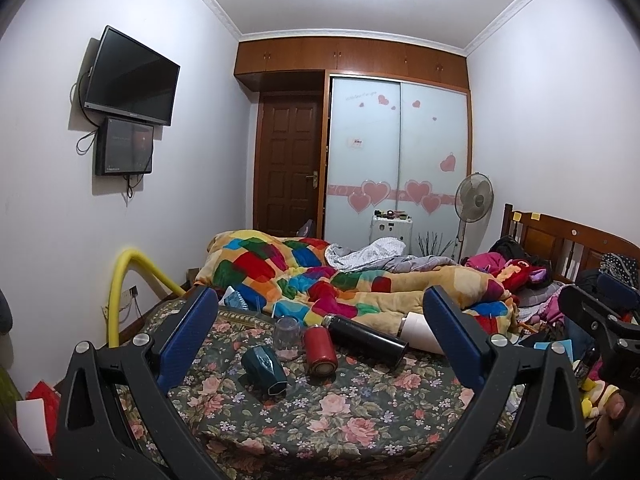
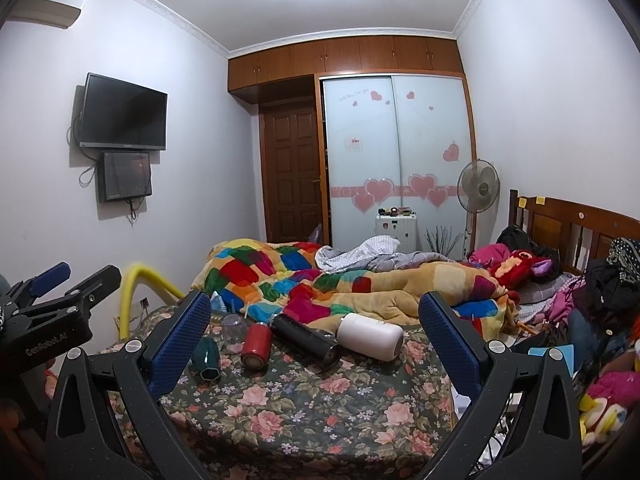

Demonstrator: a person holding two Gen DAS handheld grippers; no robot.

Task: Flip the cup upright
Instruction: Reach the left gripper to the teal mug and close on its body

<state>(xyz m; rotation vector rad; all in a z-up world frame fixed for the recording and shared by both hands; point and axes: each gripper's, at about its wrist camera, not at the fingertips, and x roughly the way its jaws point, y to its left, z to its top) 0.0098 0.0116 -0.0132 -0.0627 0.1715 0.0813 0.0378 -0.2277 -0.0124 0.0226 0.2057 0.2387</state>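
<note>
Teal cup (image 1: 264, 367) on its side, mouth toward camera, apparently angled right, both grippers (image 1: 320, 334) (image 2: 314, 338) spread wide

Your left gripper (image 1: 320, 336) has black plastic arms with triangular cut-outs, silver round screws at the joints, and blue finger pads (image 1: 188, 336) with a fine dotted texture. Your right gripper (image 2: 316, 340) is built the same, its blue pads (image 2: 182, 344) knurled alike. Beside the left gripper's black body in the right wrist view, white lettering reads "GenRobot.AI", and a bit of bare skin (image 1: 614, 404) shows beside the right gripper's body.
</note>
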